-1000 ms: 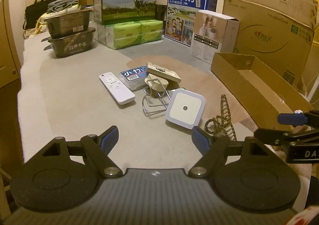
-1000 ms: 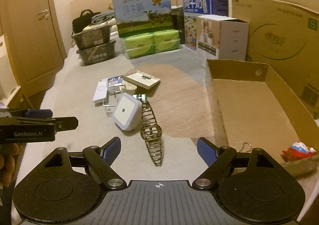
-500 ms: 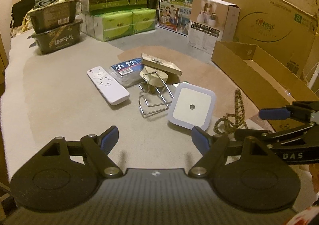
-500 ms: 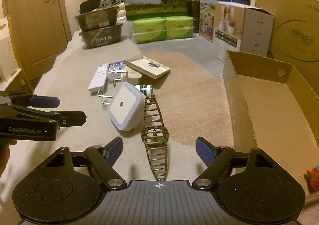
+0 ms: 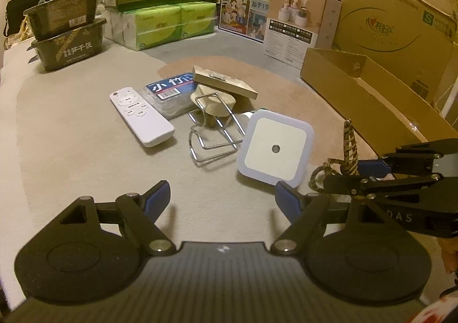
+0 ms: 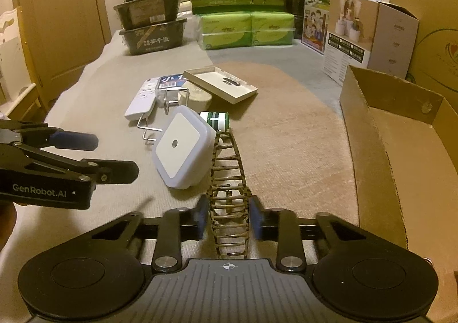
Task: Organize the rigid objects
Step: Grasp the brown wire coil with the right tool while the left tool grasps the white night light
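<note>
Two risks I see: my right gripper (image 6: pixel 228 218), jaws just closed on the wicker clip (image 6: pixel 229 179) near the night light (image 6: pixel 183 148), could drag it sideways or lose the springy frame; left gripper (image 5: pixel 221 198) stands wide, empty.

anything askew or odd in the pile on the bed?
Yes: the square night light sits tilted, propped on the things behind it rather than flat. The flat tan box also rests askew on the round puck.
</note>
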{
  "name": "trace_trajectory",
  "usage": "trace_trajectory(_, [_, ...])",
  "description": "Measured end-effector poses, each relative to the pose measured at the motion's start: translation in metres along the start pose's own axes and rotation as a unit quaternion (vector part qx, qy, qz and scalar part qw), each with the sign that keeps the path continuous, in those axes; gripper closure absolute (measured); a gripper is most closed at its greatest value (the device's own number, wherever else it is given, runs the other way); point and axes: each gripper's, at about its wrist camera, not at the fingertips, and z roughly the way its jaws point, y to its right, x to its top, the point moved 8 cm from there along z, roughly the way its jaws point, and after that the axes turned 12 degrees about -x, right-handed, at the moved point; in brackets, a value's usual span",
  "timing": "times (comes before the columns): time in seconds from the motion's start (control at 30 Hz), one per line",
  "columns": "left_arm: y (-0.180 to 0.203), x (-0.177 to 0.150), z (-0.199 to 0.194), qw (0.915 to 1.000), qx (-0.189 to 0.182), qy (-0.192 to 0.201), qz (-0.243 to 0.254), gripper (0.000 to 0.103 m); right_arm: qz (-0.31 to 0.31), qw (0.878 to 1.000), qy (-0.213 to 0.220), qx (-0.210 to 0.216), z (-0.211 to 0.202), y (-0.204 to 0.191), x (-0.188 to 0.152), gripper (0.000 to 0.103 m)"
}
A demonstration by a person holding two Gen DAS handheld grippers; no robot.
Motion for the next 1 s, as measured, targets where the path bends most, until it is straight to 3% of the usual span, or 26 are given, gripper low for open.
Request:
trace_trajectory(0.77, [0.033,0.021,0.046,0.9930,-0.079,-0.022,0.085,0.026,0.057,0.997,0.030,-0.037,-0.020,0.038,0.014,0.076])
trace_trajectory(1.0, [0.039,0.021,0.057,0.9896,-0.086,-0.034,0.110,0.035,0.064,0.997,0.032,-0.039,-0.021,0.042,0.013,0.076])
